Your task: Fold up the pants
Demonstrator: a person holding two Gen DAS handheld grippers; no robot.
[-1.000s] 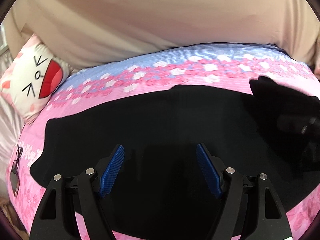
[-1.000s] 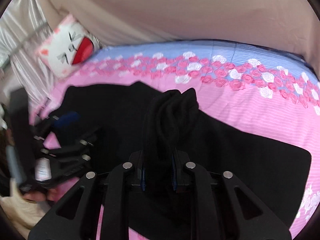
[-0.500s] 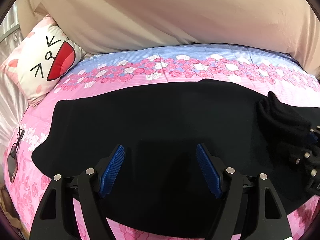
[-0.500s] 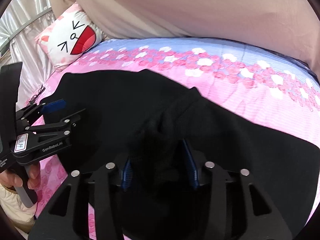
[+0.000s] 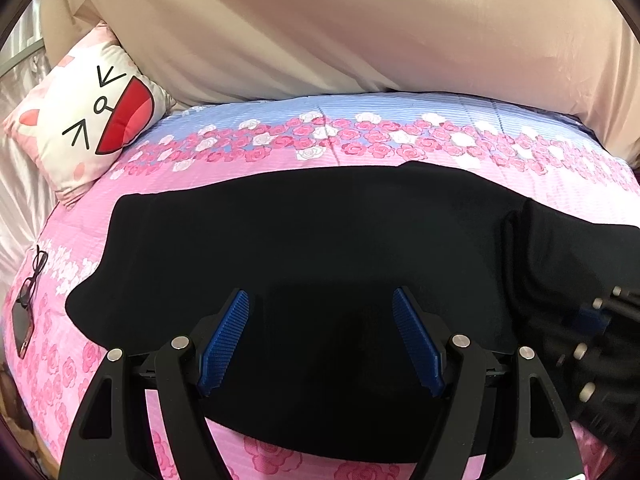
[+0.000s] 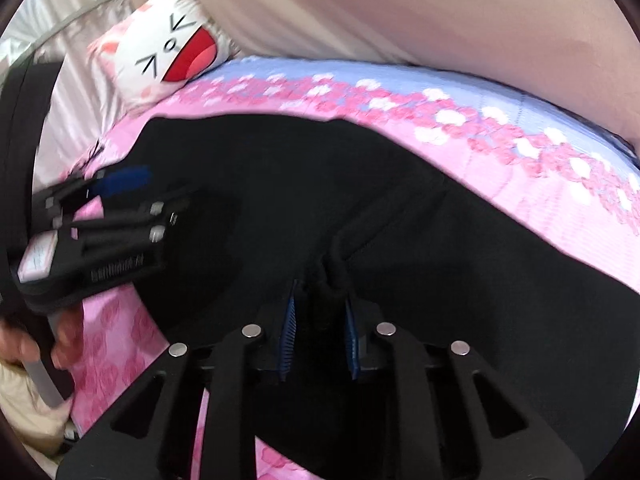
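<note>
1. Left gripper (image 5: 320, 336) hangs low over the near part of the black pants (image 5: 304, 248), its blue pads (image 5: 224, 340) spread wide with nothing between them.
2. Right gripper (image 6: 320, 332) has its pads (image 6: 289, 328) drawn close on a bunched ridge of the pants (image 6: 280, 184); a raised pucker of black cloth sits right between the fingers.
3. In the left wrist view the right gripper (image 5: 596, 320) shows at the right edge, touching a gathered fold of the same cloth.
4. In the right wrist view the left gripper (image 6: 108, 216) appears blurred at the left, over the pants' near-left edge, with a hand (image 6: 24, 344) on its handle.
5. Pants lie spread flat across the pink rose-print bedspread (image 5: 360, 144), reaching from left to right ahead of both tools.
6. A cat-face pillow (image 5: 92, 120) rests at the bed's far left corner, well apart from the pants.
7. Glasses (image 5: 32, 276) and a phone (image 5: 22, 328) lie on the bedspread's left edge, just beside the pants' hem.
</note>
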